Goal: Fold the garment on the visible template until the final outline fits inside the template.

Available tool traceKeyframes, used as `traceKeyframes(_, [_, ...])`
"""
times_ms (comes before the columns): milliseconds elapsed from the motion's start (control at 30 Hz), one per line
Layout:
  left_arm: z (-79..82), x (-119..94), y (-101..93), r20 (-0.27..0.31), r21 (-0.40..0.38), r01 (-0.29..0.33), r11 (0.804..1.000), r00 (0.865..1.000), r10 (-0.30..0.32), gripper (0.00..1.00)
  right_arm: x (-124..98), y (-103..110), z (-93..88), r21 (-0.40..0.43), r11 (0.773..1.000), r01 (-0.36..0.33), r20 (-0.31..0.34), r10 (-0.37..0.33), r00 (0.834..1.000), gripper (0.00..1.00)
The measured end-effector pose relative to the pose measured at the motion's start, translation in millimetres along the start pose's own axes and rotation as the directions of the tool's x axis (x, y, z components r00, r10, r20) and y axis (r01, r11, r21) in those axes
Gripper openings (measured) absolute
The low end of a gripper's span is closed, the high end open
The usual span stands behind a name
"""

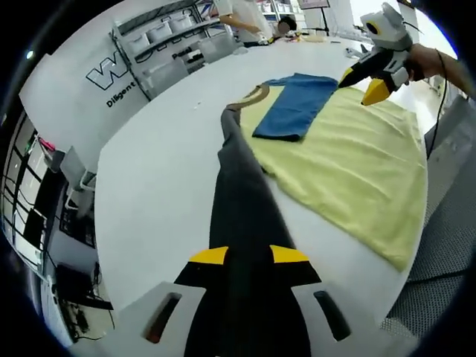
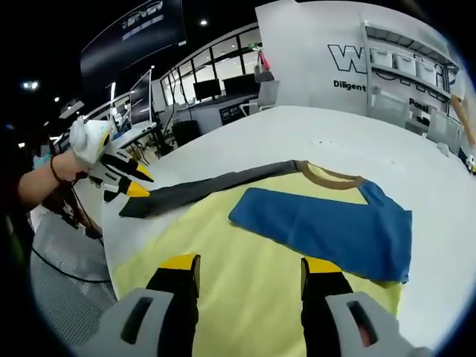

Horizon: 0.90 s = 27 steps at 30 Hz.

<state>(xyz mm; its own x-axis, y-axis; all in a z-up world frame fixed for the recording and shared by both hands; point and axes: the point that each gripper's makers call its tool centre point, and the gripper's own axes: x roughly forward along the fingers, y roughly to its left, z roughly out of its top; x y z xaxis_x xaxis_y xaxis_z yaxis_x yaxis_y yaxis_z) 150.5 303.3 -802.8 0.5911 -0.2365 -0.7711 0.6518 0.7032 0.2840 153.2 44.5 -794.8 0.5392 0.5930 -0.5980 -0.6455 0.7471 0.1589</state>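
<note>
Garment (image 1: 357, 167): soft matt cloth, yellow/blue/grey. Table (image 1: 163, 171): smooth white, slight sheen.

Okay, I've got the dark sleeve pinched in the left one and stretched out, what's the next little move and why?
Probably carry the dark sleeve over onto the yellow body, matching the blue sleeve already folded in. The left hand-held gripper is shut on its end and it stretches off the shirt across the white table; the right hand-held gripper hovers open above the body.
</note>
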Motion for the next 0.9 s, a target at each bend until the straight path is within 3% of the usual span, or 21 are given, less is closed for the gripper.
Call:
traceKeyframes(367, [-10.8, 23, 24.4, -0.012, -0.039, 0.017, 0.999, 1.0, -0.017, 0.24, -1, -2, 0.1, 0.003, 1.0, 0.005, -0.003, -0.005, 1.0, 0.51])
traceKeyframes(900, [-22.8, 40, 17.6, -0.02, -0.12, 0.092, 0.988, 0.995, -0.095, 0.21, -3, -2, -2.9, 0.016, 1.0, 0.012, -0.005, -0.012, 1.0, 0.51])
